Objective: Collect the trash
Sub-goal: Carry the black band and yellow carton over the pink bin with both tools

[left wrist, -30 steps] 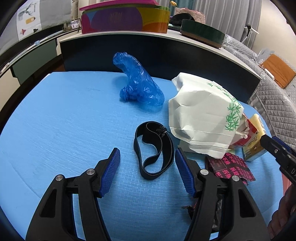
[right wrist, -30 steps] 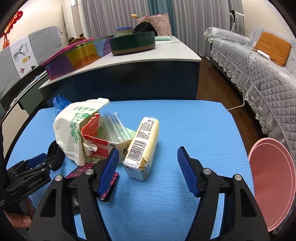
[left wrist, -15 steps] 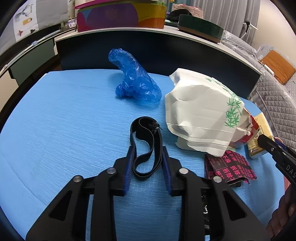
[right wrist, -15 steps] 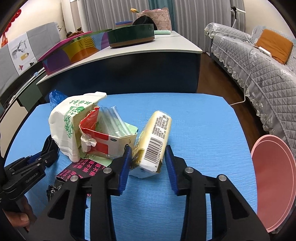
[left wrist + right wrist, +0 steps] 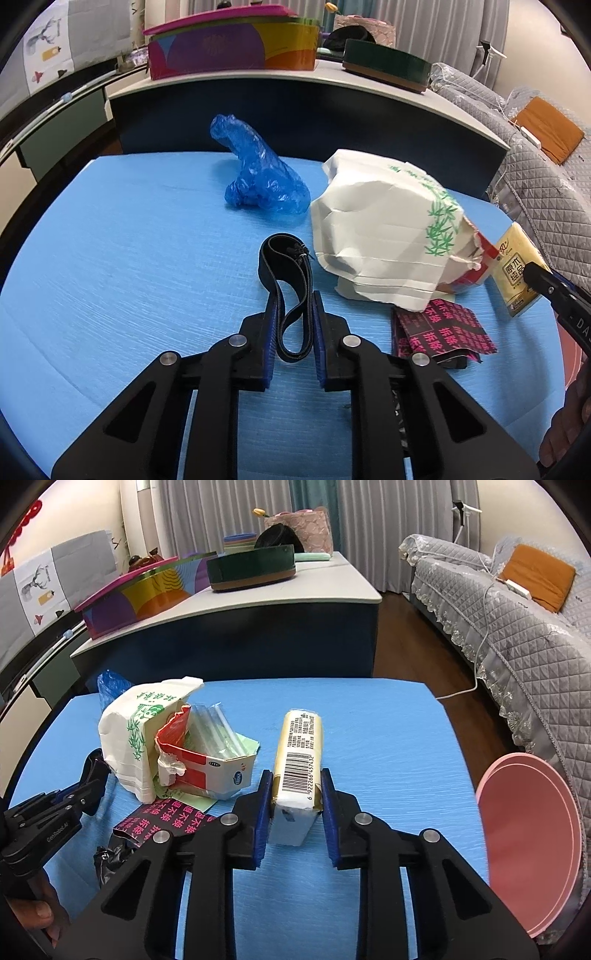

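Left claw [image 5: 293,325] pinching black strap [image 5: 286,284] (paper bag [image 5: 384,229] just beside)

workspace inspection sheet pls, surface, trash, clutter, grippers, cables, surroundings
surface: blue textured table mat, crowded on one side.
job's things: black elastic band loop; yellow tissue pack with barcode; crumpled blue plastic bag; white paper bag with green bamboo print; torn red-and-white carton; black-and-pink printed wrapper.
clutter: nothing seen beyond the trash.
grippers: left gripper has just been closing, pads against the band; right gripper has just been closing, clamped on the tissue pack.
cables: white cord from sofa to floor.
surroundings: grey quilted sofa, pink round bin, white-topped counter.
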`<action>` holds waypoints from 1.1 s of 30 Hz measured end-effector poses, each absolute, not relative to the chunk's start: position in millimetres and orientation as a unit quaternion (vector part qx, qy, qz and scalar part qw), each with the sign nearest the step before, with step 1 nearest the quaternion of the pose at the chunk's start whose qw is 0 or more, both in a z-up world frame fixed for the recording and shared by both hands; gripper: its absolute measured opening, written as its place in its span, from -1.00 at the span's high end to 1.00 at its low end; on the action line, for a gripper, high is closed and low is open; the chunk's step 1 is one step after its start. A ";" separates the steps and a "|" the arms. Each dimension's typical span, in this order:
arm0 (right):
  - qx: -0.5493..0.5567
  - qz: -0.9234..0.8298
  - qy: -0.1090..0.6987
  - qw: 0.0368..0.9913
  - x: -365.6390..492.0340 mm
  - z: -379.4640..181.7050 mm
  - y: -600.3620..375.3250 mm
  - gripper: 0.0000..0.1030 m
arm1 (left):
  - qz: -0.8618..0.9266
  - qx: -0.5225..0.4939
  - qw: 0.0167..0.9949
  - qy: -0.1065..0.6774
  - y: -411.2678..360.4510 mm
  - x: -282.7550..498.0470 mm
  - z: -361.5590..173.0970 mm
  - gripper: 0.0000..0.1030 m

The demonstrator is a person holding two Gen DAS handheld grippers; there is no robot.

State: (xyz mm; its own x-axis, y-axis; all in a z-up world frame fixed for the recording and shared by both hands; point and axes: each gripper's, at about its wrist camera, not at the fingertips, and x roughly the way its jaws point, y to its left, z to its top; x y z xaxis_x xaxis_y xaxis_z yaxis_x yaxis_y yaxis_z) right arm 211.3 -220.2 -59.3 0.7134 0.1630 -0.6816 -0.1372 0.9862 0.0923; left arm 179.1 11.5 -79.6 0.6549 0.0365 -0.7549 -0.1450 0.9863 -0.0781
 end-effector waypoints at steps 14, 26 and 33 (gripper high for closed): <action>0.006 0.071 0.331 0.941 182.3 -30.6 -236.5 0.50 | 0.035 -0.046 0.925 0.376 -7.7 161.4 -50.6 0.67; 0.015 0.047 0.304 0.951 148.5 -7.4 -272.4 0.50 | 0.003 -0.032 0.937 0.348 -47.8 146.0 -25.7 0.67; 0.027 0.025 0.293 0.956 130.4 3.1 -304.3 0.50 | -0.022 -0.035 0.941 0.337 -72.6 140.0 -13.5 0.67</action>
State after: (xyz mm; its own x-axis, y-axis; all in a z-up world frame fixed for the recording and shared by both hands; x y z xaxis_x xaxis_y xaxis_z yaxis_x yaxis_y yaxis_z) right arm 130.4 -304.3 3.1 0.8275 0.0636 -0.5578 -0.0324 0.9973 0.0656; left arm 140.0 -72.6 -13.5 0.7725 -0.0651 -0.6317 0.0178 0.9966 -0.0808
